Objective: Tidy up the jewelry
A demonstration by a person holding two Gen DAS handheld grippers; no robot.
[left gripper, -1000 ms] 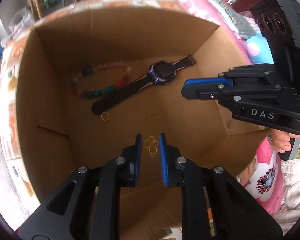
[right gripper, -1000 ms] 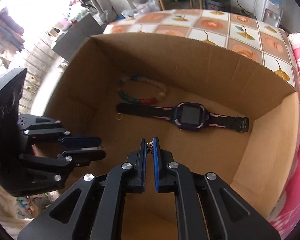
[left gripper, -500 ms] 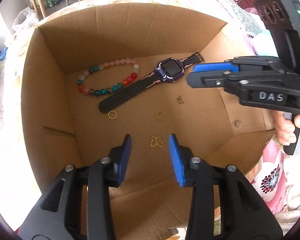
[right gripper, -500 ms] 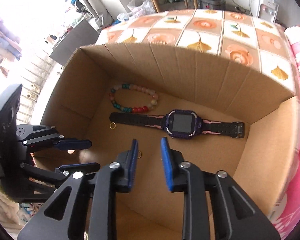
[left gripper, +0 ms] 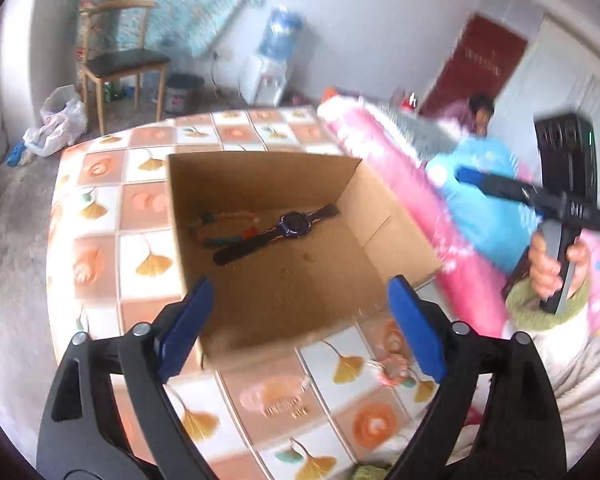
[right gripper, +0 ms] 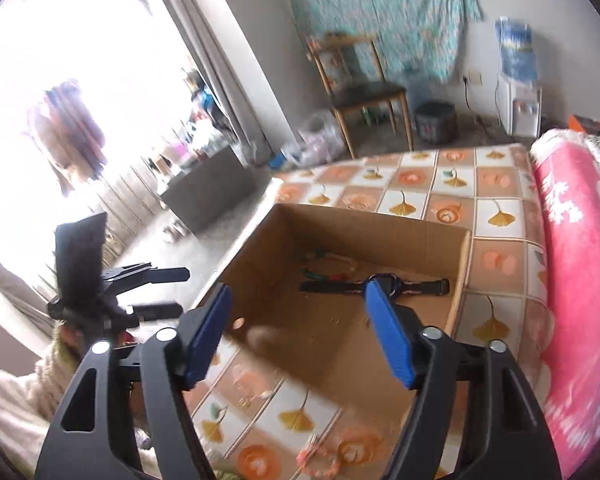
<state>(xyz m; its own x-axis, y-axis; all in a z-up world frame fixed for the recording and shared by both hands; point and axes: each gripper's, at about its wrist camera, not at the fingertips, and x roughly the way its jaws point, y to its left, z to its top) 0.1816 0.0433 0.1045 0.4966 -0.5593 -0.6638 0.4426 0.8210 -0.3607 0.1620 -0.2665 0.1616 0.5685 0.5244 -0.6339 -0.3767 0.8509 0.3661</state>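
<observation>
Change since a second before: both grippers lifted up and out of the box; small gold pieces left lying on its floor; judged a drop-off completed, next pickup due from the bedspread.
Bedspread (left gripper: 148,204): soft printed cloth, orange and white squares with ginkgo-leaf motifs; spread under the box on all sides.
Blanket (right gripper: 572,264): pink, fluffy, rolled long; lay at 3 o'clock of the box.
Cardboard box (left gripper: 268,172): brown corrugated, open-topped, rectangular; stood at frame centre in both views.
Left gripper (left gripper: 300,322): black frame, blue pads; jaws opening, already very wide; nothing between them; hung above the box's near edge.
Right gripper (right gripper: 300,332): same build; jaws opening, wide; nothing held; seen also at 3 o'clock of the left view, handle in a hand (left gripper: 548,268).
Watch (left gripper: 276,234): dark strap, purple squarish face; lay flat, diagonal, on the box floor toward the far wall.
Bead bracelet (left gripper: 224,228): round beads, pink, teal and red; loop lay at 10 o'clock of the watch, touching or just beside the strap.
Pink scalloped piece (left gripper: 392,370): ruffled, blurred; lay on the bedspread outside the box, at 5 o'clock of it; kind not clear.
Small gold pieces (left gripper: 286,271): thin, shiny, barely resolved through blur; scattered on the box floor at 6 o'clock of the watch.
</observation>
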